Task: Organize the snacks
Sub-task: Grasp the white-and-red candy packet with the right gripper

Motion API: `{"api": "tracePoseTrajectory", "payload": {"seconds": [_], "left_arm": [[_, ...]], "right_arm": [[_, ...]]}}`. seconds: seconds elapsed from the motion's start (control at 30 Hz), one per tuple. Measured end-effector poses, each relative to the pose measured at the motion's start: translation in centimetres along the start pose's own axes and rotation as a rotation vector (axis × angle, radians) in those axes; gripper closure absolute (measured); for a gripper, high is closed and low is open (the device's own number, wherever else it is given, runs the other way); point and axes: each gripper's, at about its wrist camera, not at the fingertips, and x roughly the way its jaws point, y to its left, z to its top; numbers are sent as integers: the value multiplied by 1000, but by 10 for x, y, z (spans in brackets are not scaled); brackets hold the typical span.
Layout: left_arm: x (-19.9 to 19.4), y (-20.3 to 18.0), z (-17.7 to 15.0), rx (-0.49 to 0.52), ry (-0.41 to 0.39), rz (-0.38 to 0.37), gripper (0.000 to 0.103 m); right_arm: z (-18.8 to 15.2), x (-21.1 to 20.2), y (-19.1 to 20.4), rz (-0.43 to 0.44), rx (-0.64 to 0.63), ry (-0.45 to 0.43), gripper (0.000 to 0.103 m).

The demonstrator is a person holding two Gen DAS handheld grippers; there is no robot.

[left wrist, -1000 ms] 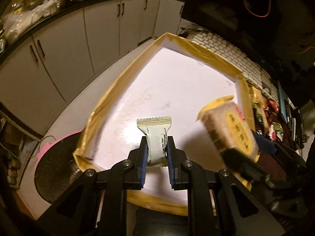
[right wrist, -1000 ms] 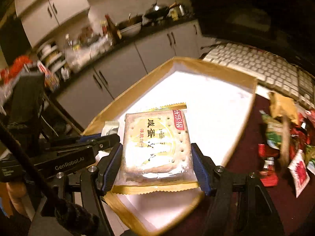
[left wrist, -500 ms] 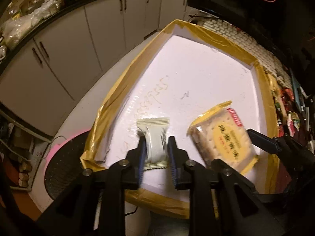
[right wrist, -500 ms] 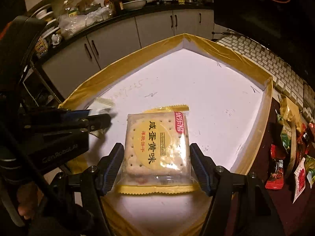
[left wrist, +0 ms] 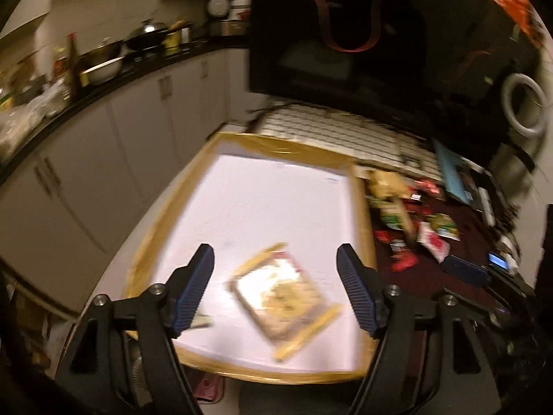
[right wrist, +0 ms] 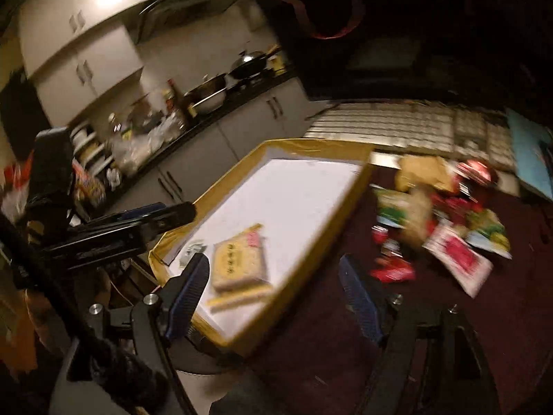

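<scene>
Left claw (left wrist: 274, 288) stands wide with nothing between its blue pads, and the right claw (right wrist: 273, 299) gapes just as wide and empty. Both views are smeared by motion blur, so the print on the cracker packet (left wrist: 285, 297) cannot be read. That packet lies flat on the white floor of the yellow-rimmed tray (left wrist: 361, 207), near its front edge. In the left view the small white wrapper (left wrist: 202, 321) is mostly hidden behind the left pad; the right view shows it lying in the tray's near left corner, just beside the packet. Only the right view shows the left claw from the side, above the tray's left rim. Loose snacks (right wrist: 446, 228) lie heaped on the dark surface right of the tray. Half a second ago each claw clamped its packet; both have let go.
</scene>
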Motion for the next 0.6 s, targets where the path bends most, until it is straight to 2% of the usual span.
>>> {"api": "tracePoseTrajectory", "payload": {"seconds": [0.07,0.2,0.4,0.6], "left_arm": [[2,-18,-1,13,21,-65,28],[14,-55,-7,67,60,-94,28],[31,-91,-15,143,123,-90,28],[39,-100,-17,154,149,-87,28]], "right_arm": [[-2,-15,-22,-13,51,-7,25],[-9,-35,-42,-88,63,-31,27],[-21,-45,-78,-159,107,-22,33],[-19,-34,-100,-139,149,20,33]]}}
